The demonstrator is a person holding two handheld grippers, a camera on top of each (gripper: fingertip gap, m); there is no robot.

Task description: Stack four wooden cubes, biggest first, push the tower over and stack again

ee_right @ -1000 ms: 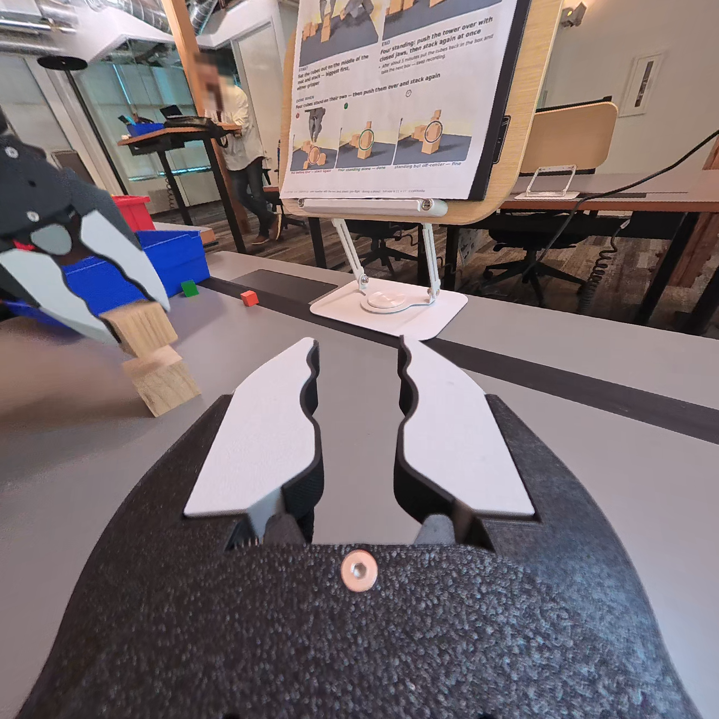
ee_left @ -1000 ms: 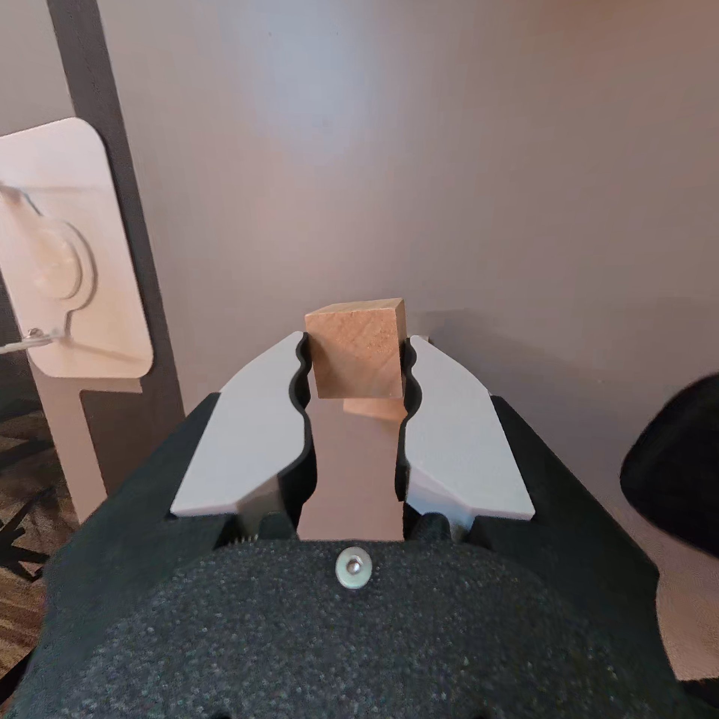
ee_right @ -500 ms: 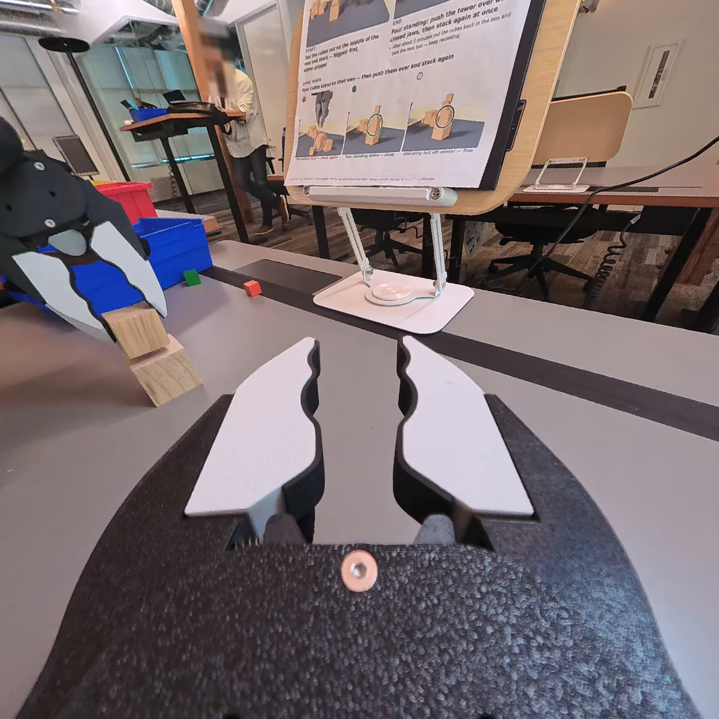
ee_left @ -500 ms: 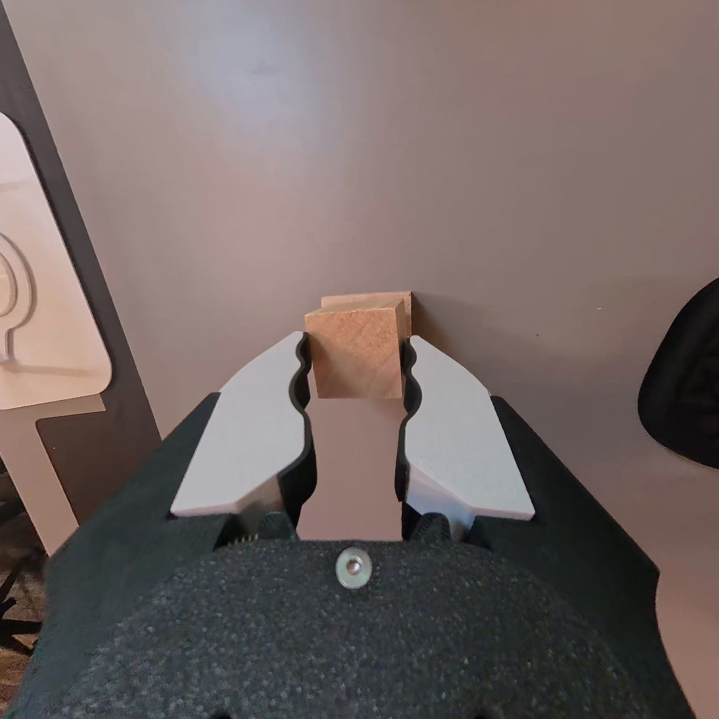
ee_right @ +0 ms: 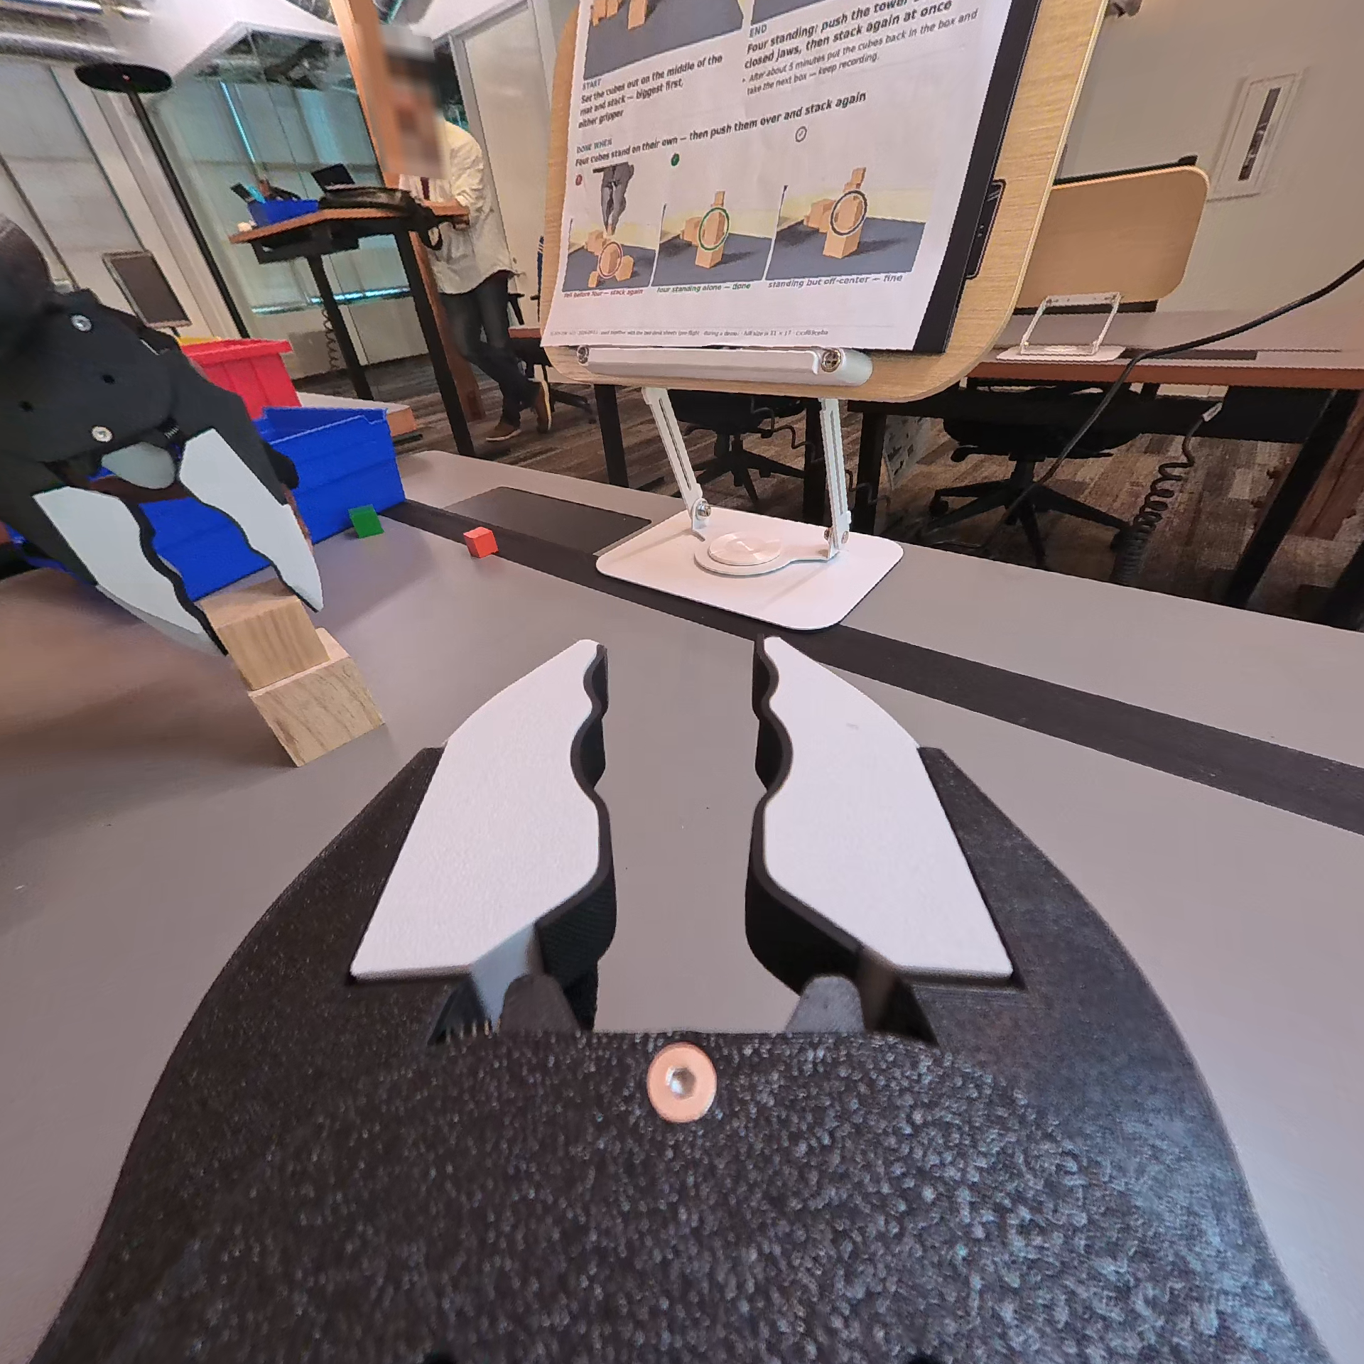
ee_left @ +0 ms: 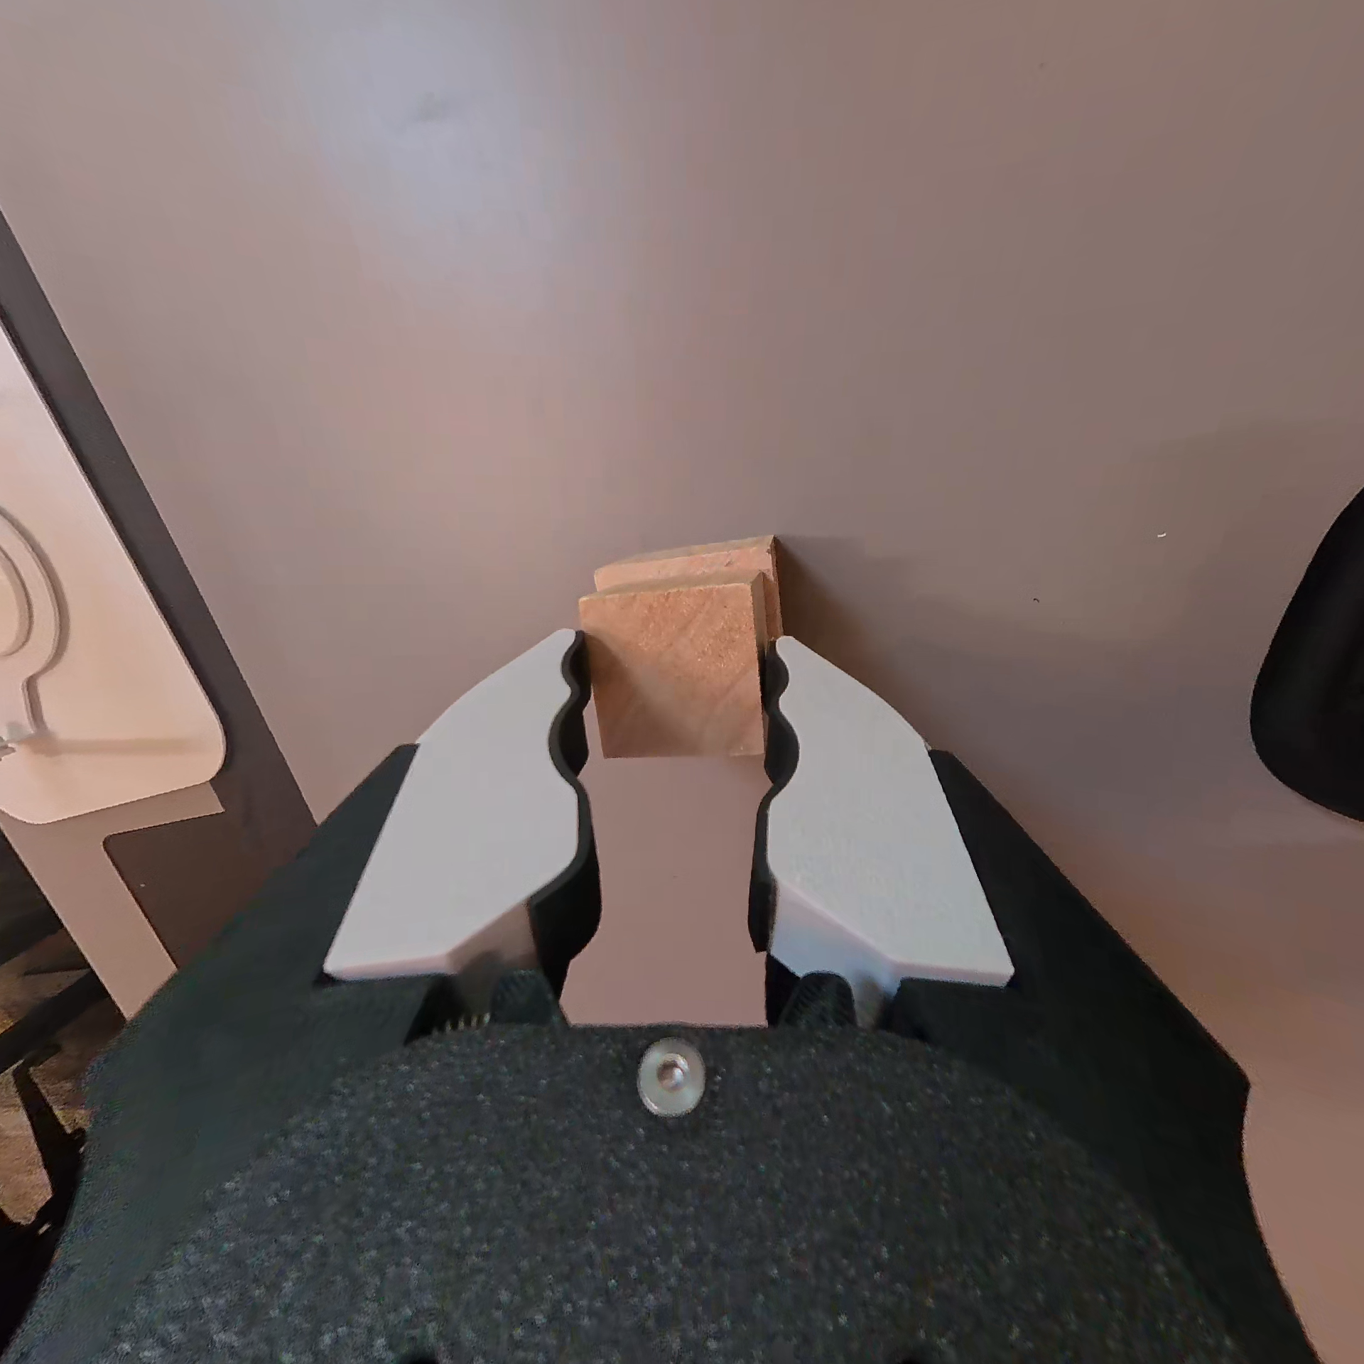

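Soft indoor light, wide-angle warp, blurred edges

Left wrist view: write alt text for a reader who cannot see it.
The left gripper holds a small wooden cube between its two grey jaws, directly over a larger wooden cube on the grey table. A white stand base lies at the left edge, and a dark rounded shape shows at the right edge.
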